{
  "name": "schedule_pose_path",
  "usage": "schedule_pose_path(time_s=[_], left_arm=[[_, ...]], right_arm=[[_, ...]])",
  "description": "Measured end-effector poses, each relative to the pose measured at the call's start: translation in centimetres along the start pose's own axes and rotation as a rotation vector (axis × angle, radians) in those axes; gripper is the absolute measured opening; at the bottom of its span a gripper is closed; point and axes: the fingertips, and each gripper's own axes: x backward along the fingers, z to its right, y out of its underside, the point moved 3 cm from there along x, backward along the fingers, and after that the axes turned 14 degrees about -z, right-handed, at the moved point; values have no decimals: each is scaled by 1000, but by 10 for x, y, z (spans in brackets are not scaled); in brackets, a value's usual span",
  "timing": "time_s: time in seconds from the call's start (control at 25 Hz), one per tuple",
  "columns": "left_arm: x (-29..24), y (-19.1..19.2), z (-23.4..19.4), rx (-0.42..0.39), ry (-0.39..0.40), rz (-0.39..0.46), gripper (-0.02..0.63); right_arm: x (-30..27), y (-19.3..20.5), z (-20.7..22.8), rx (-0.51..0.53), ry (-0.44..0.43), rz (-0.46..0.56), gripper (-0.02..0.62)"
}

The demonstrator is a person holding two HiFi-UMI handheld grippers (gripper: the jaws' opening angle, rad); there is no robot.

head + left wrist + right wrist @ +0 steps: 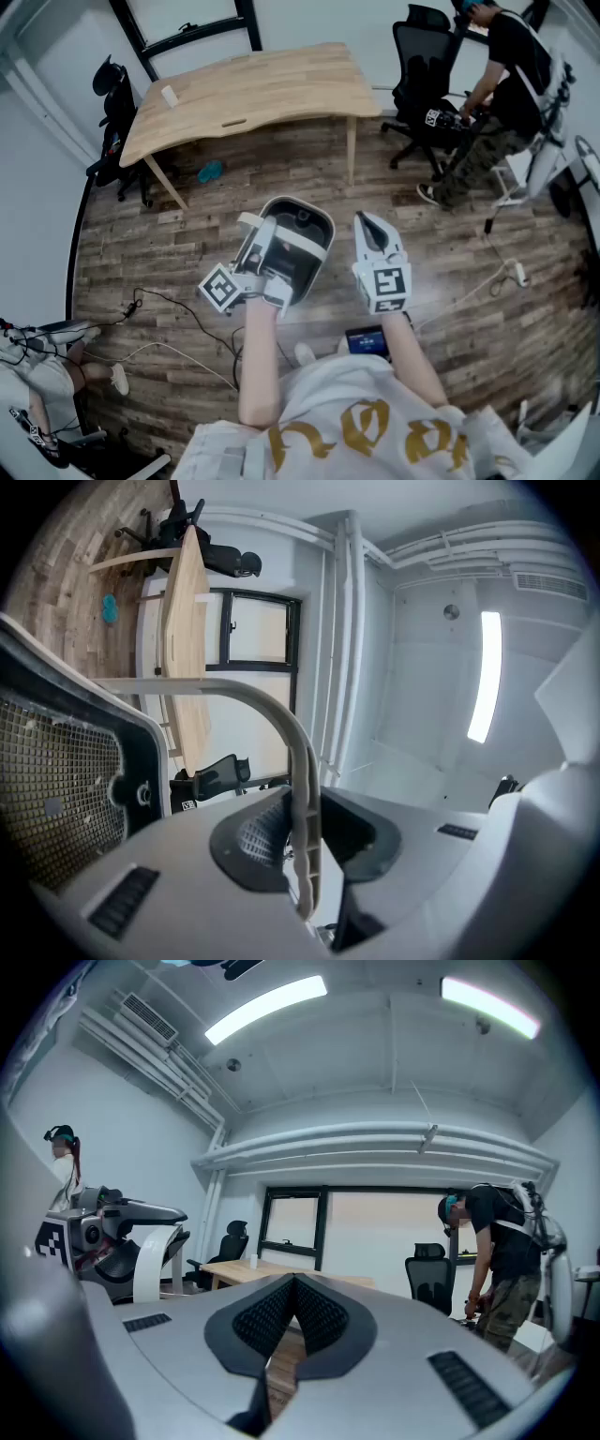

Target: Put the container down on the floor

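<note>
The left gripper [263, 255] is holding the container [306, 225] in the air above the wooden floor [178, 234], its fingers clamping only the thin pale handle [304, 789]. The right gripper [292, 1322] is hovering beside it with its fingers closed on nothing. With all the weight hanging from that one narrow strap, I judge the container is risking a swing or tilt on the way down. The handle could slip from the fingers, and the container would then drop instead of settling flat.
</note>
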Motion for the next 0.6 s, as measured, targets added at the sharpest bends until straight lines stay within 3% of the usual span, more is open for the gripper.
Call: schedule_pose_path(time_s=[0.6], left_arm=[[0, -2, -6, 26, -2, -6, 80]], right_arm=[[-1, -4, -2, -5, -20, 22, -2]])
